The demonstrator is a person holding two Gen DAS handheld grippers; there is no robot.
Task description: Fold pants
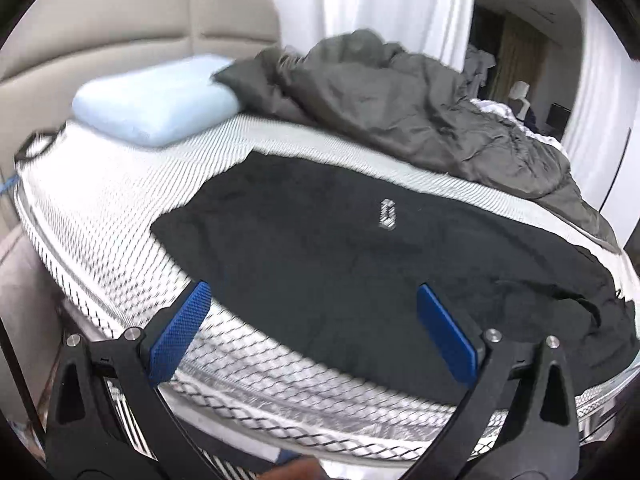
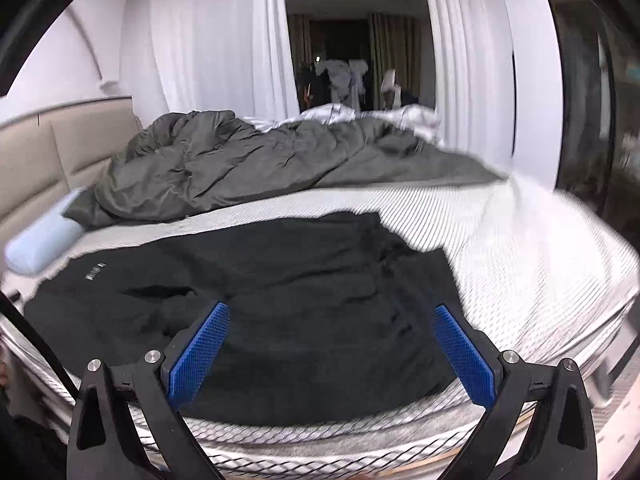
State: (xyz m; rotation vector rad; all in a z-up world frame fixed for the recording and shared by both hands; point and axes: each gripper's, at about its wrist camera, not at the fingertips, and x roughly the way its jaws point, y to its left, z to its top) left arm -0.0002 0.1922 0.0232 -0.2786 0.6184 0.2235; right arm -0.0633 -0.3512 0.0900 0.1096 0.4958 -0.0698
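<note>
pants flat on mattress, beneath both tools | left tool spread, empty | right tool spread, empty

Matt black cloth pants, quilted woven mattress

Mattress: carries all items listed. Pants: spread flat along the mattress's near edge, a small logo on their upper face. Pillow: at the left end of the mattress, against the headboard, behind and left of the pants. Duvet: bunched along the far side of the mattress, behind the pants, one end touching the pillow. Curtains: behind the bed. Left gripper and right gripper: jaws apart, before the near edge, over the pants
</note>
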